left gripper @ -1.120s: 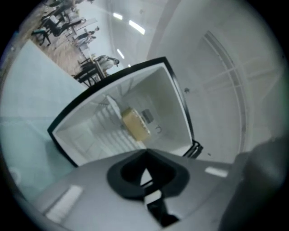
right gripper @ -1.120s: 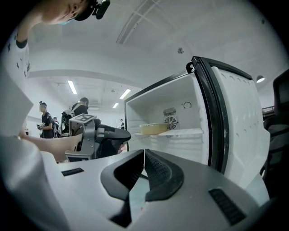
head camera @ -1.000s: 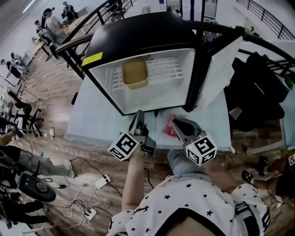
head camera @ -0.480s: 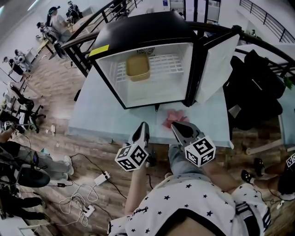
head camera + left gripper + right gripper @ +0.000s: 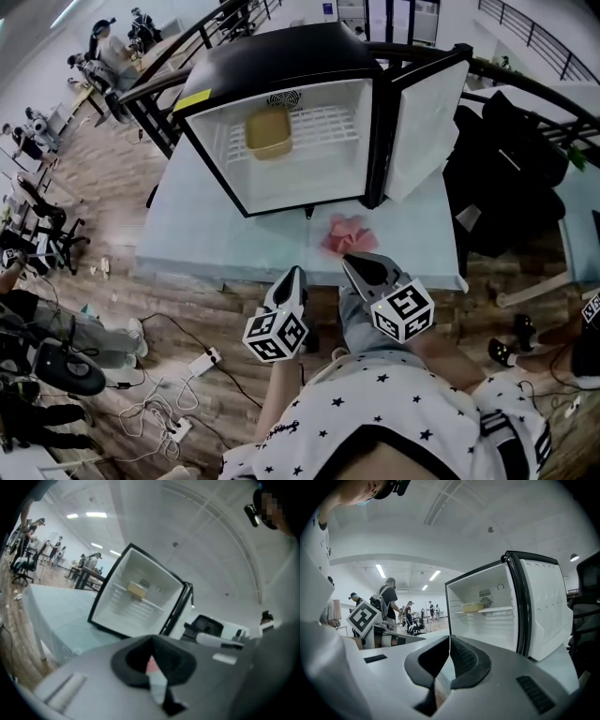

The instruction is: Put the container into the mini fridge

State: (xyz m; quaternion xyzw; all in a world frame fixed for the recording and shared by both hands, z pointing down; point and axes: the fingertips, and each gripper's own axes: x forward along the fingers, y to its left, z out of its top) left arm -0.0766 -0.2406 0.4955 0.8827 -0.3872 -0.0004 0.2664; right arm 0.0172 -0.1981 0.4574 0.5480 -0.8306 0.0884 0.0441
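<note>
Placement appears complete: the container (image 5: 268, 132) sits on the left of the shelf inside the mini fridge (image 5: 281, 66). The door (image 5: 427, 122) stands open, so shutting it is likely next. The left gripper (image 5: 296, 274) and right gripper (image 5: 352, 261) are at the bench's (image 5: 206, 234) near edge, jaws together, holding nothing.

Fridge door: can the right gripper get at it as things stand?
Probably yes. The door stands open on the right gripper's side; only a flat pink cloth on the table lies between them, nothing upright. Its jaws are shut.
</note>
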